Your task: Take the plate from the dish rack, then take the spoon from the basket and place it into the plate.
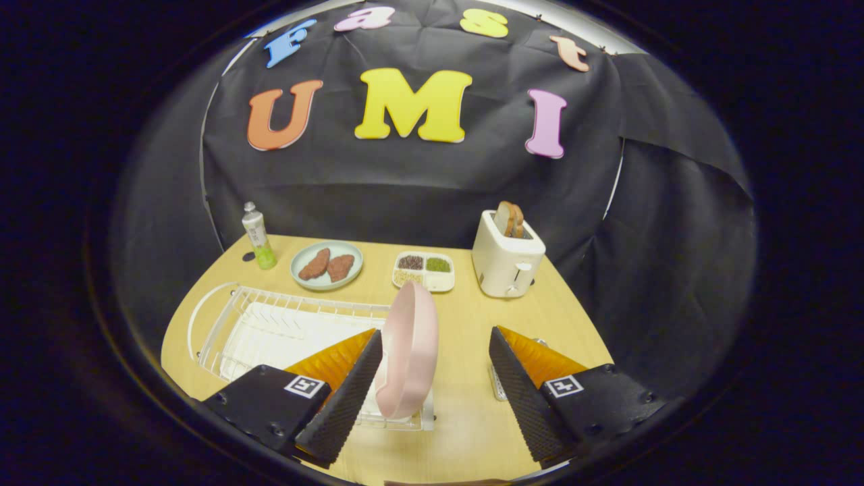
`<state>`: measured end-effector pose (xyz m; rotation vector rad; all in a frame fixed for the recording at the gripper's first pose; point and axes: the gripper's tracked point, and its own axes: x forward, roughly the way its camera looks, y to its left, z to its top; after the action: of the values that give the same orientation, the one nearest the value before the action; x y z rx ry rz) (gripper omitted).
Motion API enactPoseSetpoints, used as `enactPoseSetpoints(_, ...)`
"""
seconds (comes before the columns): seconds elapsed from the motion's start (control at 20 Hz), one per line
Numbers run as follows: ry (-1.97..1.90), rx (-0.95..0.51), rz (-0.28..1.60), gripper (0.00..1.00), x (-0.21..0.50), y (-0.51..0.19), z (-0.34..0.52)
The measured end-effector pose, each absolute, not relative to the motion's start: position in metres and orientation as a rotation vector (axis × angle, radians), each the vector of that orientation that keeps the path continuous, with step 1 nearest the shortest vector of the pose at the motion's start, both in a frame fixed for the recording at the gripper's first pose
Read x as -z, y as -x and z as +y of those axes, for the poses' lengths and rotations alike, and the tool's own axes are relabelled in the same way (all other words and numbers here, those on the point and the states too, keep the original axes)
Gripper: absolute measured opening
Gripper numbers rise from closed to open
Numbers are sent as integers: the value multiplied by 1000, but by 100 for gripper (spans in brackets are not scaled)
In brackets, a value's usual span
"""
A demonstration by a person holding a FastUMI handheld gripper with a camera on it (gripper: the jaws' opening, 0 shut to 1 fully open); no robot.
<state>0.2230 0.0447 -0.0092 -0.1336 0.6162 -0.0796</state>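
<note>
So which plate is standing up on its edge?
The pink plate in the dish rack, between the open gripper fingers. The green plate lies flat, holding food.

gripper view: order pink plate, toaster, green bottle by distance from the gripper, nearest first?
1. Pink plate: upright in the dish rack, between the open fingers of the gripper.
2. Toaster: beyond the fingers, right.
3. Green bottle: far left corner.

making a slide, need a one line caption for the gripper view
Open claw straddles the upright pink plate in the white dish rack, fingers not yet pressing it.
</note>
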Motion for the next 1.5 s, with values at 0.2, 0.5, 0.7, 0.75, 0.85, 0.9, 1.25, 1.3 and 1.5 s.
enactPoseSetpoints(0.2, 235, 193, 764, 100, 7, -247, 43)
enactPoseSetpoints(0.5, 396, 330, 923, 84, 8, -248, 48)
enactPoseSetpoints(0.7, 402, 368, 960, 65, 8, -253, 48)
enactPoseSetpoints(0.75, 389, 375, 963, 62, 9, -256, 47)
enactPoseSetpoints(0.85, 357, 368, 991, 47, 16, -256, 50)
enactPoseSetpoints(0.9, 363, 367, 1002, 37, 16, -256, 49)
enactPoseSetpoints(1.25, 359, 429, 981, 11, 18, -257, 38)
enactPoseSetpoints(1.3, 375, 440, 965, 9, 16, -257, 39)
enactPoseSetpoints(1.5, 457, 537, 857, 7, 3, -256, 41)
